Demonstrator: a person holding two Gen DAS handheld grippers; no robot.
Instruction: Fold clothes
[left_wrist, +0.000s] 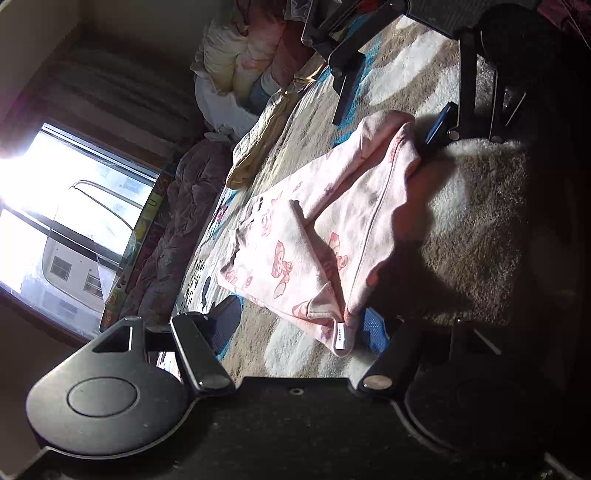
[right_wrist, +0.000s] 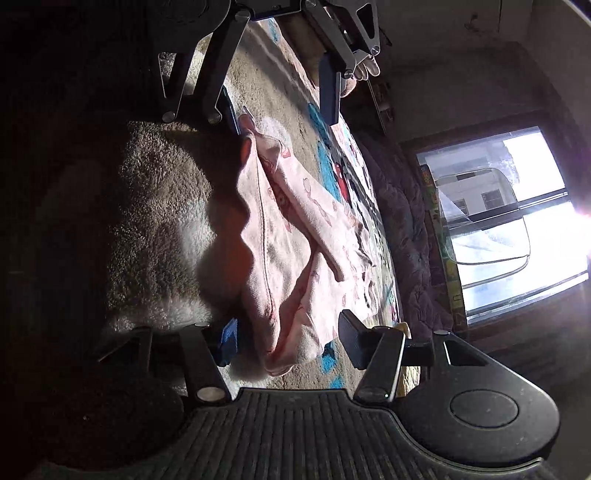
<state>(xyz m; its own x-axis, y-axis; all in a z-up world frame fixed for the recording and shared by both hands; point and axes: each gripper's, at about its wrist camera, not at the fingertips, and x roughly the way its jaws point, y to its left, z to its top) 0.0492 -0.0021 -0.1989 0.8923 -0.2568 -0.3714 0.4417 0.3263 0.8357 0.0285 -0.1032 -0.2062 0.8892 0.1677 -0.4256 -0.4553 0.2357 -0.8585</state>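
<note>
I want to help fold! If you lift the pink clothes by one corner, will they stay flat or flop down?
Probably flop: the pink garment already lies in soft folds and wrinkles. It looks thin, so likely light. It may drag on the shaggy rug.

Light: my window (left_wrist: 74, 221) blows out white with glare.
Shadows: hard, dark across my rug (left_wrist: 472, 229).
Edges: fisheye-bent, murky corners.

We have open shaggy rug (left_wrist: 476, 236) on the shadowed side of the pink garment (left_wrist: 332, 229); the far side is crowded by piled bedding (left_wrist: 240, 62) and a purple quilt (left_wrist: 192, 206) under the window (left_wrist: 74, 206).
</note>
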